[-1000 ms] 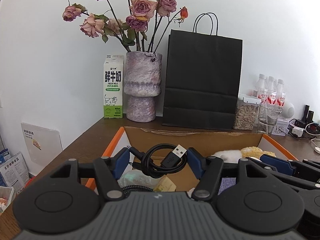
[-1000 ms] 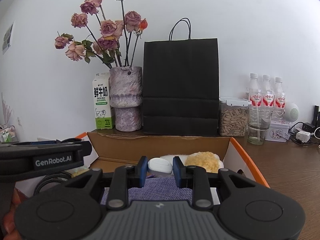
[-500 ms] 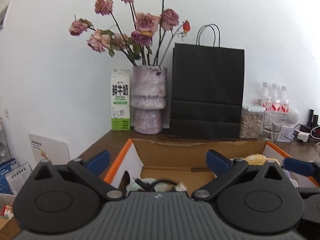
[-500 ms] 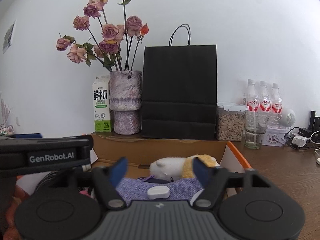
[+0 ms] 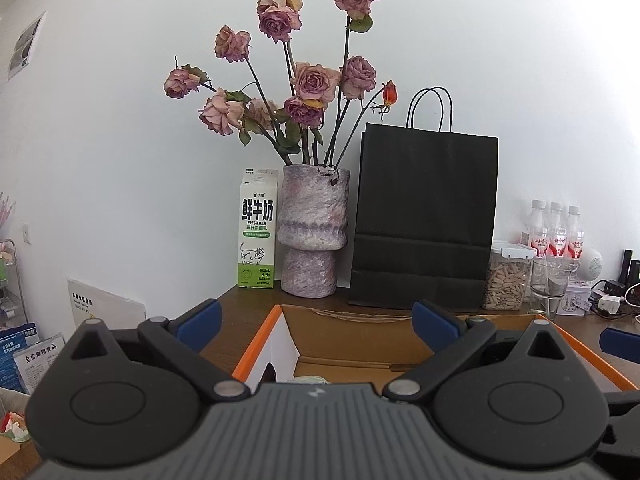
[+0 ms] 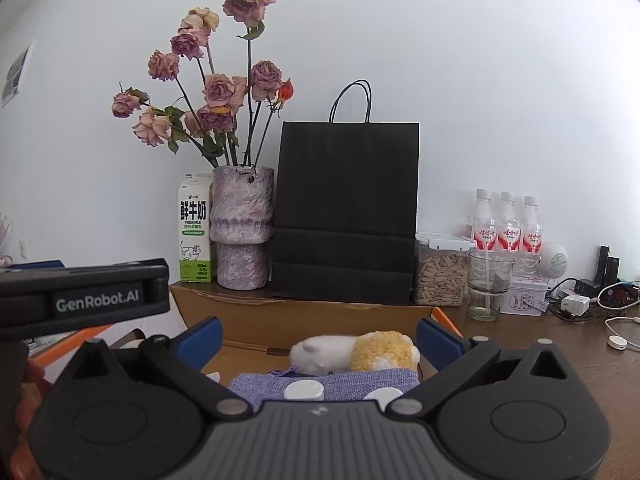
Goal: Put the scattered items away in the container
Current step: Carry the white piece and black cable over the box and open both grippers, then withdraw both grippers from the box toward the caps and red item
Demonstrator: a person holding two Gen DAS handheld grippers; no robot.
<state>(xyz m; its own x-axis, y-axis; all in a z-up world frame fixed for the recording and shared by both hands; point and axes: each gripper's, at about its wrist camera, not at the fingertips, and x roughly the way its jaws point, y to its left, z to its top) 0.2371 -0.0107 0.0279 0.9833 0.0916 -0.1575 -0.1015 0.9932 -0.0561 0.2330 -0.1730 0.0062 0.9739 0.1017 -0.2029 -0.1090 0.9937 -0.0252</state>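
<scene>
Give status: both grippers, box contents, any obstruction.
Left gripper open, empty. Right gripper open, empty, above cardboard box. Plush toy, purple pouch inside the box. Nothing between the jaws.

A home setting: my wooden table against a white wall holds a vase of dried roses, a fresh-milk carton, a seed jar and water bottles at far right.
</scene>
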